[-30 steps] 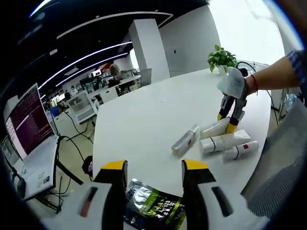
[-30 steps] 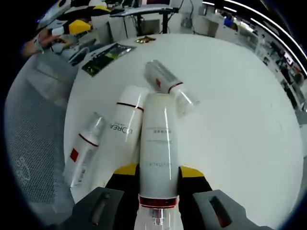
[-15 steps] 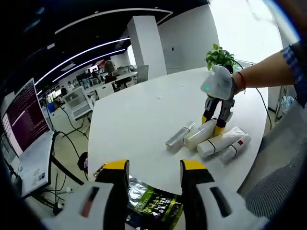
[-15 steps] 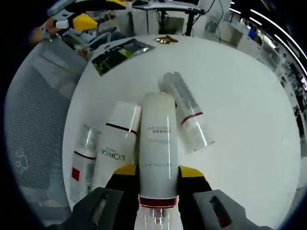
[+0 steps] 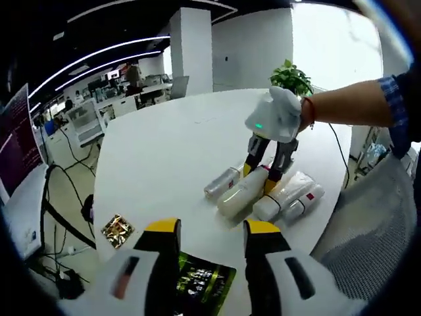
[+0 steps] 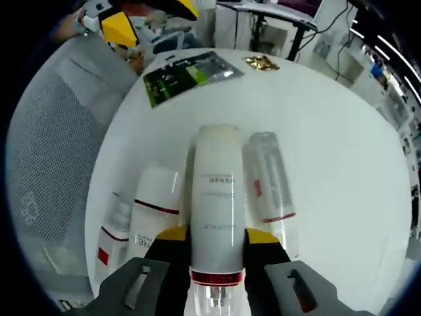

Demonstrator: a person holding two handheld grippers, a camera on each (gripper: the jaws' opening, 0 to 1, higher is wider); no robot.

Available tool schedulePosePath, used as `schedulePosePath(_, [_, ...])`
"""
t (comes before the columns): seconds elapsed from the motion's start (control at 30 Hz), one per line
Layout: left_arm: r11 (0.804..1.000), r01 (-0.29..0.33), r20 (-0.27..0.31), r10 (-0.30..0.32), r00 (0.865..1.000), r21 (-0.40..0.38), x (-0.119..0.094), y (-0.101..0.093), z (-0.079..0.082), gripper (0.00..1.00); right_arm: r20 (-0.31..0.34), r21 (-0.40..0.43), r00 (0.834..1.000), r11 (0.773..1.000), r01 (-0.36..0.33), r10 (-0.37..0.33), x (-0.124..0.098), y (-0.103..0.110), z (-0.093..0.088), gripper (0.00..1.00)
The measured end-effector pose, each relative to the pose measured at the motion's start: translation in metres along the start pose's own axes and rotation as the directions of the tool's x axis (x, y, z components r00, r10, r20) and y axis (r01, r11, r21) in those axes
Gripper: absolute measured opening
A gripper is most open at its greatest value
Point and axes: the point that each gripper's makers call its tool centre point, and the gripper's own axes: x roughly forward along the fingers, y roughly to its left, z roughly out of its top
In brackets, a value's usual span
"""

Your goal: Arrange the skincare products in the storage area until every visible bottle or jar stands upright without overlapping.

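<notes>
The right gripper [image 6: 214, 238] was clamped on a white bottle [image 6: 215, 197], jaws tight against its sides near the red-ringed cap end. The bottle pointed straight out ahead of the jaws over the white table [image 6: 329, 131]. A clear bottle [image 6: 269, 178] lay just right of it, a white tube [image 6: 152, 212] just left, and a small red-label bottle [image 6: 113, 227] further left. The left gripper [image 5: 206, 230] hung open, holding nothing, above a dark green packet [image 5: 206, 283].
</notes>
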Motion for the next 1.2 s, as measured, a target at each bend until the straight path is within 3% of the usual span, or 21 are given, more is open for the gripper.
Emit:
schedulePosePath(0.1, [0.996, 0.029, -0.049, -0.025, 0.998, 0.083, 0.015, -0.002, -0.002, 0.31, -0.005, -0.029, 1.0, 1.0, -0.01, 0.01, 0.003, 0.001, 0.009, 0.28])
schedulePosePath(0.3, [0.985, 0.111, -0.16, -0.09, 0.983, 0.129, 0.048, -0.006, -0.02, 0.31, -0.022, -0.107, 1.0, 0.994, -0.02, 0.018, 0.006, 0.004, 0.024, 0.28])
schedulePosePath(0.4, [0.973, 0.144, -0.193, -0.109, 0.975, 0.18, 0.062, -0.006, -0.026, 0.33, -0.021, -0.131, 1.0, 0.991, -0.022, 0.019, 0.008, 0.006, 0.031, 0.28])
schedulePosePath(0.5, [0.969, 0.174, -0.228, -0.132, 0.965, 0.174, 0.073, -0.009, -0.034, 0.36, -0.026, -0.161, 1.0, 0.987, -0.02, 0.016, 0.01, 0.008, 0.035, 0.28])
schedulePosePath(0.6, [0.962, 0.192, -0.233, -0.145, 0.962, 0.193, 0.08, -0.012, -0.036, 0.36, -0.029, -0.175, 1.0, 0.984, -0.013, 0.009, 0.01, 0.007, 0.037, 0.27])
schedulePosePath(0.9, [0.952, 0.234, -0.204, -0.194, 0.96, 0.196, 0.093, -0.025, -0.032, 0.32, 0.064, -0.174, 0.998, 0.985, 0.007, 0.004, 0.001, 0.005, 0.066, 0.26])
schedulePosePath(0.97, [0.952, 0.239, -0.198, -0.202, 0.959, 0.191, 0.096, -0.027, -0.031, 0.32, 0.06, -0.197, 0.998, 0.98, 0.001, 0.011, -0.003, 0.006, 0.074, 0.26])
schedulePosePath(1.2, [0.941, 0.264, -0.199, -0.222, 0.954, 0.213, 0.099, -0.033, -0.035, 0.3, 0.058, -0.223, 0.998, 0.975, -0.024, 0.038, -0.001, 0.013, 0.076, 0.26])
